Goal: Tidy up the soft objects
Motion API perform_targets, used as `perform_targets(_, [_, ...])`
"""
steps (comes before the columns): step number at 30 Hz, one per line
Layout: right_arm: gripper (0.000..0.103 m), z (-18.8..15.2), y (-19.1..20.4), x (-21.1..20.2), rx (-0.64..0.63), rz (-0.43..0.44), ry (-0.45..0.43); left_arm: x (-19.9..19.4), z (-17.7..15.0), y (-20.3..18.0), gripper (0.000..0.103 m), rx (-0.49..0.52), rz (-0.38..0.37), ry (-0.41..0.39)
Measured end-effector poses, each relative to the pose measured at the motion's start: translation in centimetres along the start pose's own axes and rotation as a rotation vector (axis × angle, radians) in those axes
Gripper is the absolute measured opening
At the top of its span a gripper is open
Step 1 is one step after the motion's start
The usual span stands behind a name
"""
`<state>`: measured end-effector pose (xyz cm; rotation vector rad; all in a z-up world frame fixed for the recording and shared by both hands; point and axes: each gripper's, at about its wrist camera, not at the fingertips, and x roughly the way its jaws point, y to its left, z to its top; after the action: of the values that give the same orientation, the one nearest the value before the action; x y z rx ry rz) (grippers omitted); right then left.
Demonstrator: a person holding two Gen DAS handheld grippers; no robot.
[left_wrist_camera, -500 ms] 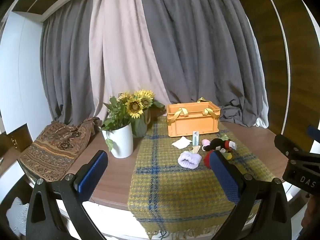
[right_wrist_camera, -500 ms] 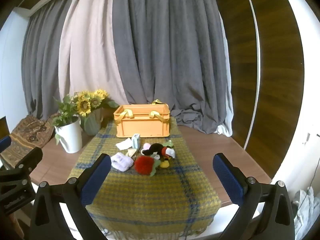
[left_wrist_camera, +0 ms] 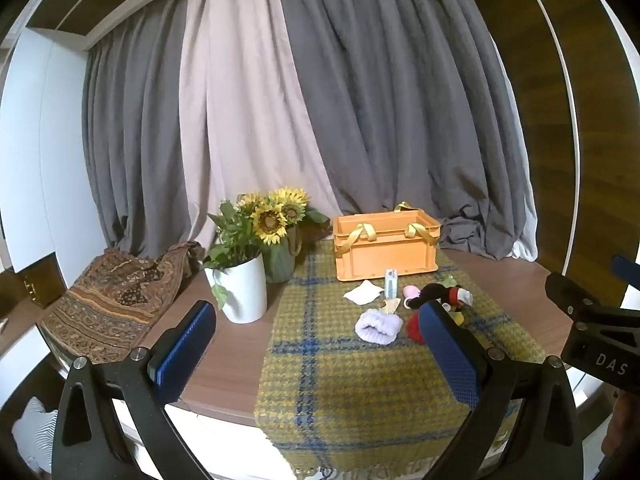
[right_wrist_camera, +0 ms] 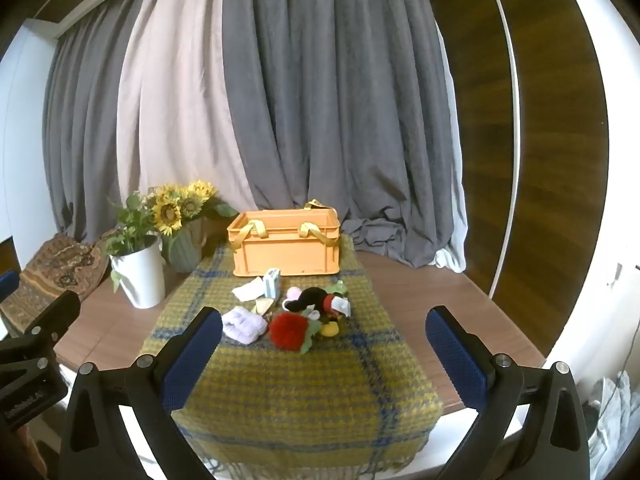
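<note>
The left gripper (left_wrist_camera: 318,344) hangs with its fingers spread wide and nothing between them, above the near left part of the table (left_wrist_camera: 236,356). The right gripper (right_wrist_camera: 324,352) is likewise released and empty, over the near edge of the plaid blanket (right_wrist_camera: 304,400).

The soft things lie in a cluster at the blanket's middle, well beyond both pairs of fingers. From left to right: a lavender knitted roll (right_wrist_camera: 244,324), a white cloth (right_wrist_camera: 250,291) behind it, a small pale blue pouch (right_wrist_camera: 272,283) standing upright, a red pompom (right_wrist_camera: 289,330), and a black and red plush toy (right_wrist_camera: 320,300) touching the pompom. Just behind the cluster, at the blanket's far end, stands an orange crate (right_wrist_camera: 286,246) with yellow handles, its top open.

The near half of the blanket is bare, and bare wood shows along the table's right side. At the far left corner sit a patterned bag (left_wrist_camera: 116,300), a white pot (left_wrist_camera: 244,290) with greenery, and sunflowers (left_wrist_camera: 276,216). Grey and pale curtains (right_wrist_camera: 280,100) hang behind the table; a wood panel (right_wrist_camera: 540,120) stands at right.
</note>
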<state>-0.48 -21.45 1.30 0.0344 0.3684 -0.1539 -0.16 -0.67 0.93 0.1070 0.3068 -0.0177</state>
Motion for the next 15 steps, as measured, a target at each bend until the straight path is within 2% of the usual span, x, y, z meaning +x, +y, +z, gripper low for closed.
perform_targets(15, [0.103, -0.38, -0.71, 0.57, 0.003, -0.008, 0.001, 1.00, 0.66, -0.56, 0.103, 0.014, -0.003, -0.003])
